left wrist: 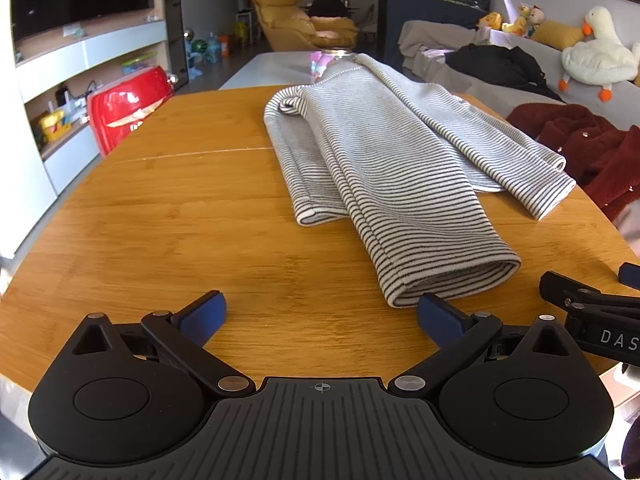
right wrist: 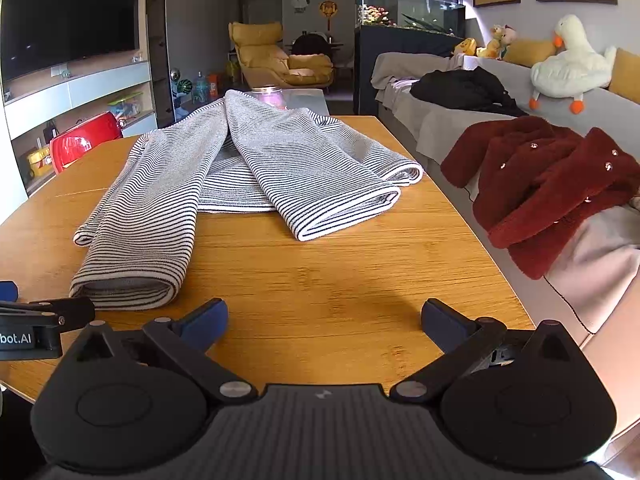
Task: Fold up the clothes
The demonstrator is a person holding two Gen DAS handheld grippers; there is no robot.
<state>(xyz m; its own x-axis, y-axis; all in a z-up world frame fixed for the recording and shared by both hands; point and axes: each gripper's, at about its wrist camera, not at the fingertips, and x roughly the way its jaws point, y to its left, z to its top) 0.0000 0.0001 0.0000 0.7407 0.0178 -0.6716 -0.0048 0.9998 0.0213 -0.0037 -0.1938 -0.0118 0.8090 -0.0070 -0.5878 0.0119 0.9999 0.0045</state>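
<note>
A grey and black striped garment [left wrist: 384, 152] lies on the wooden table [left wrist: 160, 216], its two long parts spread toward me; it also shows in the right wrist view [right wrist: 240, 168]. My left gripper [left wrist: 320, 316] is open and empty, low over the table, its right fingertip [left wrist: 436, 312] just short of the nearer striped end. My right gripper [right wrist: 324, 320] is open and empty over bare wood, right of that same end [right wrist: 128, 284]. Each gripper shows at the edge of the other's view.
A red fuzzy coat [right wrist: 552, 184] lies on the grey sofa [right wrist: 600, 272] right of the table. A black garment [right wrist: 464, 88] and a plush goose [right wrist: 568, 64] sit farther back. A red object [left wrist: 128, 108] stands left of the table.
</note>
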